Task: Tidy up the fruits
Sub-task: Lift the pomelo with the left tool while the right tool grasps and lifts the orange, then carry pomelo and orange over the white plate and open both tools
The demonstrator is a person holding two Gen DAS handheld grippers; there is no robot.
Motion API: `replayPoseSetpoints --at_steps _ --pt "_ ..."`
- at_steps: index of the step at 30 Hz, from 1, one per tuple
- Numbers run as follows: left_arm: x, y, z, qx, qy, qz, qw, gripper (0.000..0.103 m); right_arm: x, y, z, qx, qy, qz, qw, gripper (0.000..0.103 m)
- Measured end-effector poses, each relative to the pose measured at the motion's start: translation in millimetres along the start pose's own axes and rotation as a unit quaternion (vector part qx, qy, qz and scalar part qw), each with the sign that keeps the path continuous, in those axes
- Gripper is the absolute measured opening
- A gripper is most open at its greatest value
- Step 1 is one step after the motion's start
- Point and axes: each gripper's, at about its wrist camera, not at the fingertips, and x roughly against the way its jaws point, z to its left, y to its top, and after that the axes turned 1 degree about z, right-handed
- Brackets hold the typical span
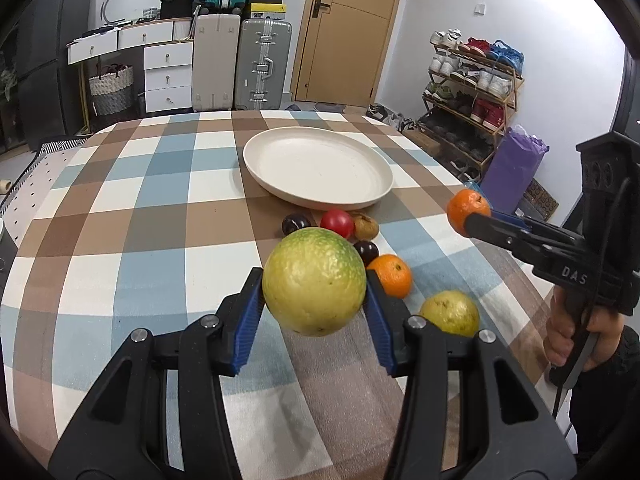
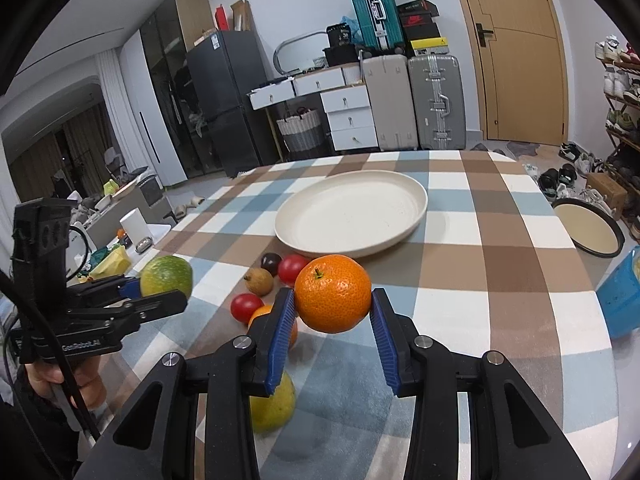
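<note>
My left gripper (image 1: 315, 292) is shut on a large yellow-green citrus (image 1: 314, 281), held above the checked tablecloth. My right gripper (image 2: 333, 307) is shut on an orange mandarin (image 2: 333, 293), also lifted off the table. Each gripper shows in the other's view: the right one with its mandarin (image 1: 467, 210), the left one with the green citrus (image 2: 166, 276). A cream plate (image 1: 256, 160) (image 2: 288, 216) lies beyond the fruit pile, with nothing on it. On the cloth remain a second mandarin (image 1: 391, 275), a yellow-green fruit (image 1: 450, 312), a red tomato (image 1: 337, 222), a brown fruit (image 1: 366, 227) and two dark plums (image 1: 295, 223).
A blue container (image 2: 620, 300) and a round dark-rimmed pan (image 2: 588, 230) sit off the table's right edge. A shoe rack (image 1: 472, 92) stands at the right, suitcases (image 1: 262, 64) and white drawers (image 1: 168, 76) behind the table. A hand (image 1: 572, 336) grips the right tool's handle.
</note>
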Motion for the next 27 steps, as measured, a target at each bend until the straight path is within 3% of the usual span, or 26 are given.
replayPoseSetpoints --at_steps 14,27 --pt "-15 35 -2 -0.017 0.014 -0.037 0.9991 0.046 0 21 -4 -0.006 0.012 -0.033 0.999 0.039" --pt "-44 61 4 -0.017 0.012 -0.043 0.9989 0.046 -18 40 -9 -0.010 0.018 -0.044 0.999 0.039"
